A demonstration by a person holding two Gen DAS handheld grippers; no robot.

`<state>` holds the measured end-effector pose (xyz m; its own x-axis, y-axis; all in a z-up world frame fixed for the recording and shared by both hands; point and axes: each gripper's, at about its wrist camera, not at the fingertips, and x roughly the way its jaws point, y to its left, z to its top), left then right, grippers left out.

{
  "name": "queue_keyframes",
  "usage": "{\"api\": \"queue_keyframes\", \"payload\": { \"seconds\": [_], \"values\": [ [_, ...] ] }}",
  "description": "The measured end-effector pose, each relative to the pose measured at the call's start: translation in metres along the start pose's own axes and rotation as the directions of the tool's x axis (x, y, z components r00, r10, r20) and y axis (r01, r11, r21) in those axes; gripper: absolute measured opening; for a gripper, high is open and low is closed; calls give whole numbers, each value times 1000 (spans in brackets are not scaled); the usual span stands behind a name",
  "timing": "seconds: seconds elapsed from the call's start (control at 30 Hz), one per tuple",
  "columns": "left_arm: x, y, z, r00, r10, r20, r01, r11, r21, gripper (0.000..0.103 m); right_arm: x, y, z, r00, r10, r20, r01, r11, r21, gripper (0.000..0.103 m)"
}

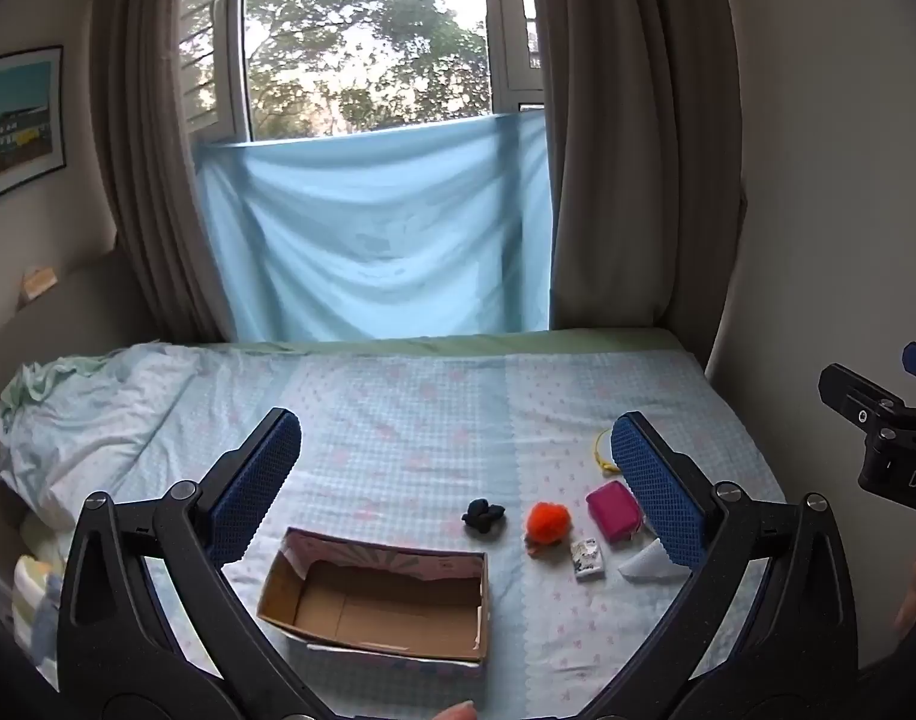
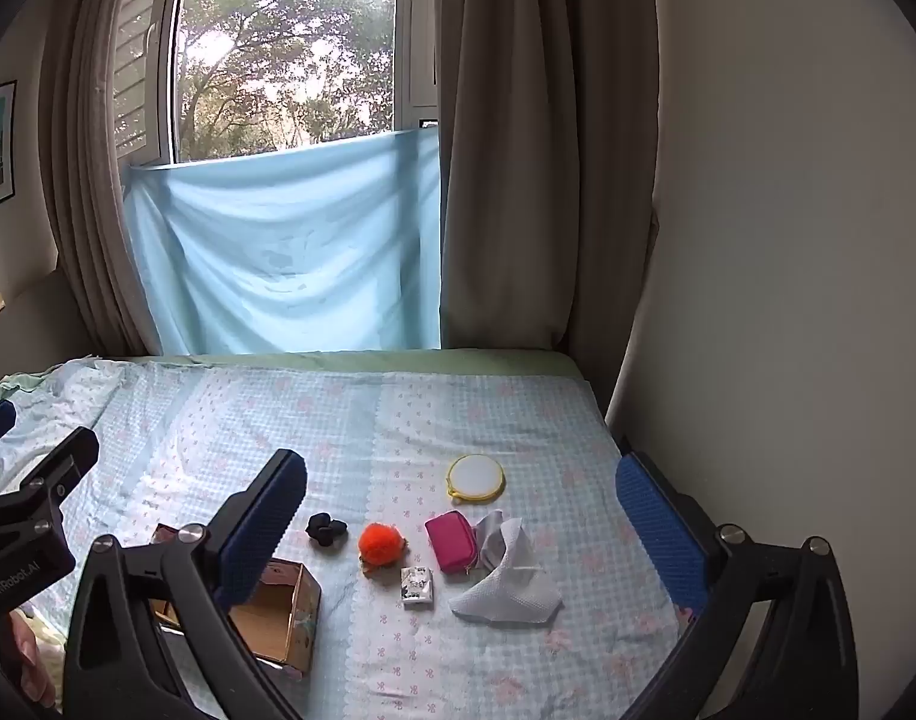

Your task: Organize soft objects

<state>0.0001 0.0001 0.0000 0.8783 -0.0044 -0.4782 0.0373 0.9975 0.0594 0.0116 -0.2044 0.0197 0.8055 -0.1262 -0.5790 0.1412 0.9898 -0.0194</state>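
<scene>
Your left gripper [image 1: 452, 480] hangs over the bed [image 1: 398, 408] with jaws spread wide, gripping nothing; your right gripper [image 2: 460, 519] likewise. Nearest you sits the cardboard box [image 1: 380, 597], open and bare inside. Beyond it, in a row: black soft object [image 1: 483, 516], orange pompom [image 1: 546, 523], small packet [image 2: 417, 587], pink pouch [image 2: 452, 540], white cloth [image 2: 508, 579]. Farther back lies a yellow-rimmed round item [image 2: 475, 478].

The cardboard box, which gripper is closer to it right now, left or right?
Left. The left gripper hangs open almost directly over the cardboard box; the right gripper sits off to the box's right, above the pink pouch.
</scene>
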Motion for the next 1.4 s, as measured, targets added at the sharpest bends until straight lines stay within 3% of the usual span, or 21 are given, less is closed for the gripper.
{"api": "queue_keyframes", "payload": {
  "seconds": [1.4],
  "values": [
    [-7, 2, 0, 999, 4, 45, -2, 1000, -31, 103, -1, 2, -5, 999, 20, 41, -19, 1000, -14, 103]
  ]
}}
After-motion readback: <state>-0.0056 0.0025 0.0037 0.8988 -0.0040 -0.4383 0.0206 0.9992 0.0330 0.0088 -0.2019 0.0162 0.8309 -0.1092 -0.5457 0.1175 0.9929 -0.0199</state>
